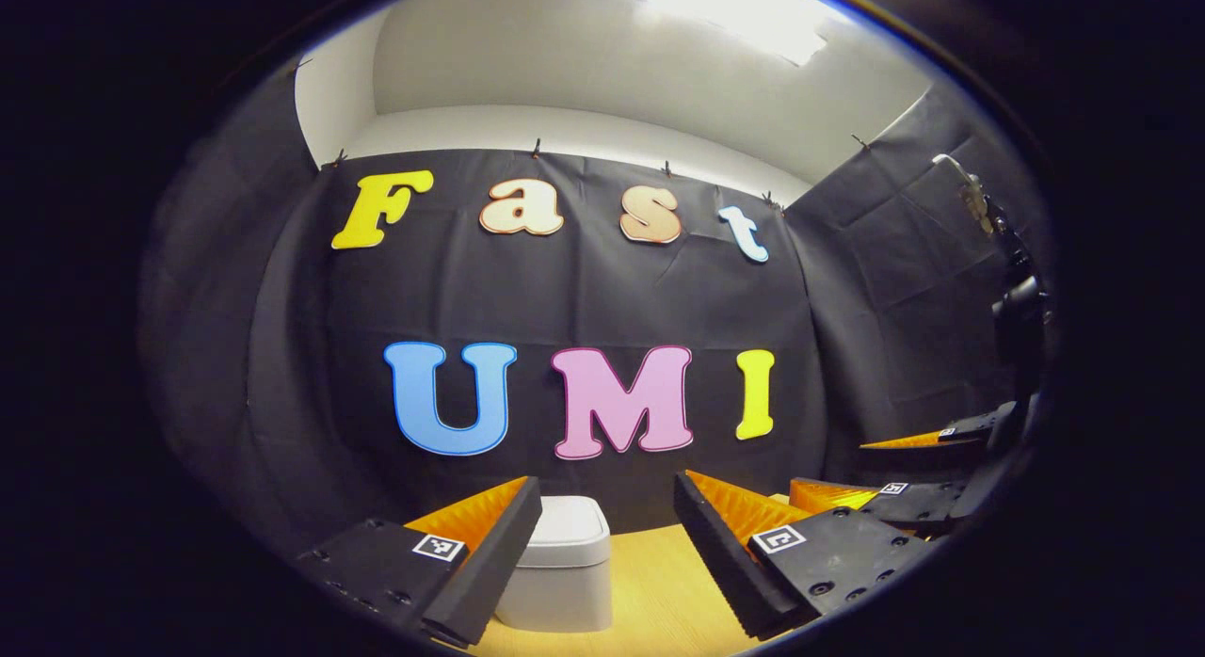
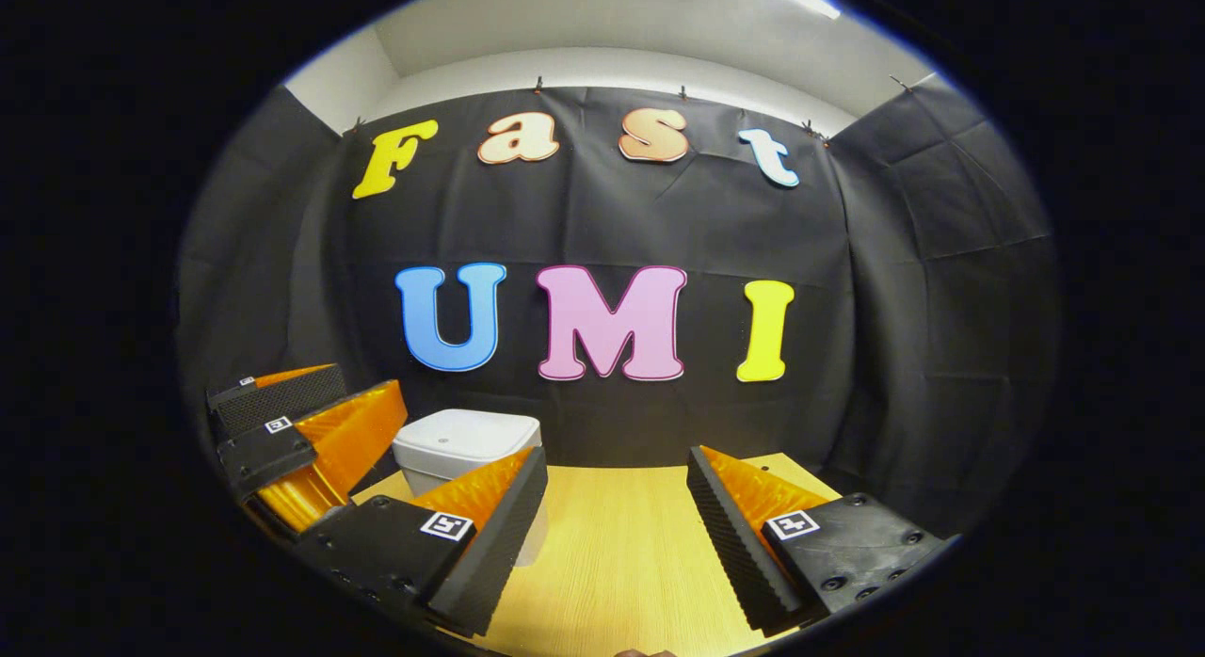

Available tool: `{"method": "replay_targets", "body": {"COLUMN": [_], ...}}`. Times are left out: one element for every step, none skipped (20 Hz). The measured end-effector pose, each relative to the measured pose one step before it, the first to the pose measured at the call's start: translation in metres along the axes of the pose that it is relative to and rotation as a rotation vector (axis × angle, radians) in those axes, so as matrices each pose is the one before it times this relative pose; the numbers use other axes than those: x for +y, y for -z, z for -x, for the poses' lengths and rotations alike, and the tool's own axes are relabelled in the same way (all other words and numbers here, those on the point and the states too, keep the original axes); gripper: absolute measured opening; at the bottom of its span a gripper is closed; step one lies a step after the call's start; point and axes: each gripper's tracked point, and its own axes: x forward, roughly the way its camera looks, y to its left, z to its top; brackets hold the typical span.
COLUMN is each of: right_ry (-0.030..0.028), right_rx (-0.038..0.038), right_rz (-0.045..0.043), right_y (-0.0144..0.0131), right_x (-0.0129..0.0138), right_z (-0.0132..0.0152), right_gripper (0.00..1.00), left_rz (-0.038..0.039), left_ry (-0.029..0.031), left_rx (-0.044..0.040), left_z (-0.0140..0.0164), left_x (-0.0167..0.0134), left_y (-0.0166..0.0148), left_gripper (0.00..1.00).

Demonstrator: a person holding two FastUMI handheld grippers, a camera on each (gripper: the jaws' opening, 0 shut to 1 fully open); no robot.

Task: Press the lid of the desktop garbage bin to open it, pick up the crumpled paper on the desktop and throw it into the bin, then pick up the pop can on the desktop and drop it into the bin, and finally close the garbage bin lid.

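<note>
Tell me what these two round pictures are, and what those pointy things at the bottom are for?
Each picture comes from a small camera riding on a hand-held grabbing tool with two fingers. A person holds one tool in each hand. The left gripper view looks along the left gripper; its fingers stand apart, open, holding nothing. At the right edge of that view you can see the other tool. The right gripper view looks along the right gripper, also open and empty, with the left tool off at its left side. Ahead sits a small white plastic garbage bin with rounded corners, its lid down, on a pale wooden tabletop. Behind is the booth's black cloth wall. The tools are for pressing the bin's lid and dropping rubbish in.
</note>
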Motion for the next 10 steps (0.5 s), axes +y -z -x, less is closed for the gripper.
{"method": "replay_targets", "body": {"right_ry": [-0.00679,-0.00414,0.00122,0.0037,-0.00105,-0.00118,0.00031,0.00567,0.00679,0.00853], "right_rx": [-0.01119,-0.00869,-0.00781,-0.01227,-0.0058,-0.00218,-0.00206,-0.00619,-0.00607,-0.00253], "right_rz": [0.00296,0.00535,0.00675,0.008,0.00278,0.00107,0.00286,0.00315,-0.00108,-0.00568], "right_y": [-0.00231,-0.00332,-0.00024,-0.00322,-0.00036,-0.00048,0.00002,-0.00185,-0.00166,0.00036], "right_x": [0.0045,0.00204,-0.00053,-0.00091,0.00034,0.00113,-0.0006,-0.00208,-0.0028,-0.00163], "right_z": [0.00462,0.00002,-0.00051,-0.00031,0.00071,0.00007,-0.00102,-0.00039,-0.00146,-0.00212], "right_gripper": [0.97,0.97,0.96,0.96,0.96,0.96,0.96,0.96,0.97,0.97], "left_rz": [0.0103,0.01903,0.02062,0.01625,0.00529,-0.0073,-0.01305,-0.01043,-0.00771,-0.00293], "left_ry": [-0.01911,-0.02191,-0.02605,-0.02201,-0.01393,-0.01092,-0.01109,-0.00572,-0.00472,-0.00082], "left_rx": [0.02813,0.02977,0.02597,0.01794,0.01415,0.00467,0.00038,-0.00741,-0.01025,-0.0062], "left_z": [-0.00305,-0.0021,-0.00084,-0.00088,0.00062,-0.00018,-0.00034,-0.00072,-0.00102,-0.00095], "left_x": [0.00613,0.00531,0.00667,0.00616,0.00514,0.00517,0.00535,0.00336,0.00137,-0.00039], "left_y": [0.00682,0.00718,0.0071,0.00468,0.00475,0.0012,0.00071,-0.00184,-0.00265,-0.00072], "left_gripper": [0.95,0.95,0.95,0.95,0.95,0.95,0.96,0.96,0.97,0.97]}}
